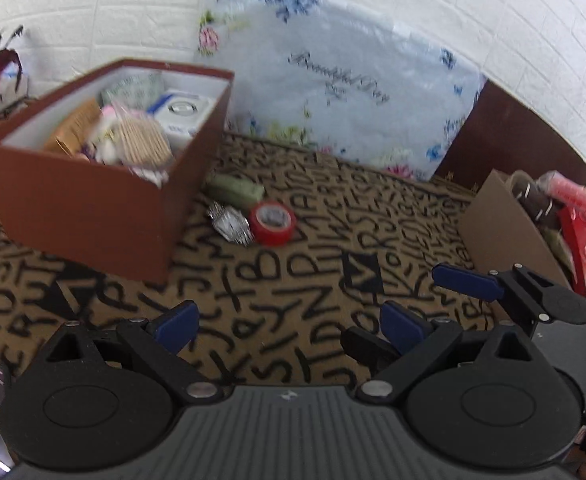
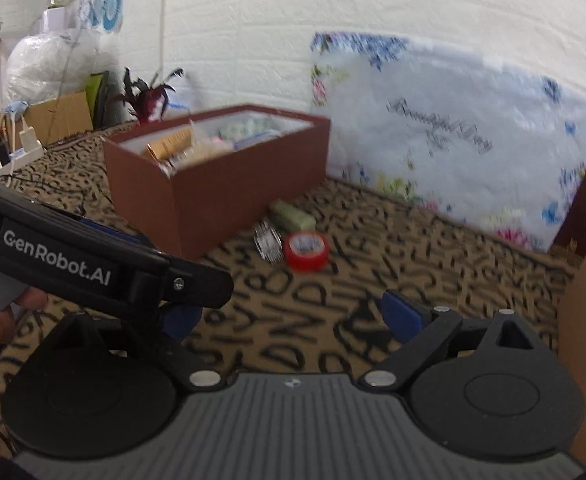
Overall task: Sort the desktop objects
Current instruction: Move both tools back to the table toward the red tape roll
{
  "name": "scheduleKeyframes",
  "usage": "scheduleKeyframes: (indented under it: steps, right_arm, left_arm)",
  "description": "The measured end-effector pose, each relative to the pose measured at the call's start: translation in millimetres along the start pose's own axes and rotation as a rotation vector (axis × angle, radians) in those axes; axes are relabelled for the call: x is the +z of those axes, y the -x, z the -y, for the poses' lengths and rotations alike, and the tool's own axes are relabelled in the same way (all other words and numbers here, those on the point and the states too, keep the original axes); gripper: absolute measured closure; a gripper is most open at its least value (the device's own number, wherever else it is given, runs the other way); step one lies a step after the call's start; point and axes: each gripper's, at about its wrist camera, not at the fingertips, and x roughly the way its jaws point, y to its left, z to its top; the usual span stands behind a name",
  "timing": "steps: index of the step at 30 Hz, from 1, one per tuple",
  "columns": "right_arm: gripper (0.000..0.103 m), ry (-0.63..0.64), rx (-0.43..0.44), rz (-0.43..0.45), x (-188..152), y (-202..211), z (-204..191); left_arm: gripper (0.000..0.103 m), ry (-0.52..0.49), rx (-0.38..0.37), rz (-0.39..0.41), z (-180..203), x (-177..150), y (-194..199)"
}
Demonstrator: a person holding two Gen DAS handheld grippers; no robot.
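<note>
A red tape roll [image 1: 272,222] [image 2: 305,251], a silver watch [image 1: 230,224] [image 2: 268,243] and a green bar [image 1: 236,190] [image 2: 293,215] lie on the letter-patterned cloth beside a brown box [image 1: 93,208] [image 2: 229,188] filled with several items. My left gripper [image 1: 289,326] is open and empty, well short of them. My right gripper [image 2: 293,320] is open and empty, also short of them. The right gripper's finger [image 1: 467,282] shows in the left wrist view, and the left gripper's body [image 2: 93,260] crosses the right wrist view.
A flowered plastic bag [image 1: 353,100] [image 2: 453,140] leans on the white brick wall. A cardboard box [image 1: 509,236] with red items stands at the right. A plant [image 2: 149,94], a power strip [image 2: 17,152] and boxes are at the far left.
</note>
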Motion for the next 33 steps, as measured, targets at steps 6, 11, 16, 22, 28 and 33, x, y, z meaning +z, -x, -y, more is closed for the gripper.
scheduleKeyframes:
  steps: [6, 11, 16, 22, 28, 33]
  right_arm:
    - [0.012, 0.002, -0.026, -0.045, -15.0, -21.6, 13.1]
    - [0.021, 0.062, -0.044, -0.053, -15.8, -46.7, 14.9]
    - [0.029, 0.076, -0.039, -0.058, -11.1, -70.7, 20.7]
    - [0.038, 0.098, -0.026, -0.059, -1.8, -101.1, 26.6]
    - [0.046, 0.101, 0.006, -0.063, 7.3, -123.6, 30.8]
    - [0.049, 0.119, 0.04, -0.054, 14.5, -136.2, 28.3]
  left_arm:
    - [0.003, 0.02, 0.071, -0.019, 0.6, 0.4, -19.6]
    - [0.003, 0.055, 0.091, 0.005, -2.3, 8.8, -36.5]
    - [0.005, 0.056, 0.145, 0.041, -4.3, 16.5, -55.5]
    - [0.005, 0.08, 0.161, 0.066, -11.8, 28.9, -73.4]
    - [0.007, 0.084, 0.176, 0.092, -10.0, 31.2, -84.2]
    - [0.014, 0.135, 0.163, 0.098, -20.6, 30.9, -84.9]
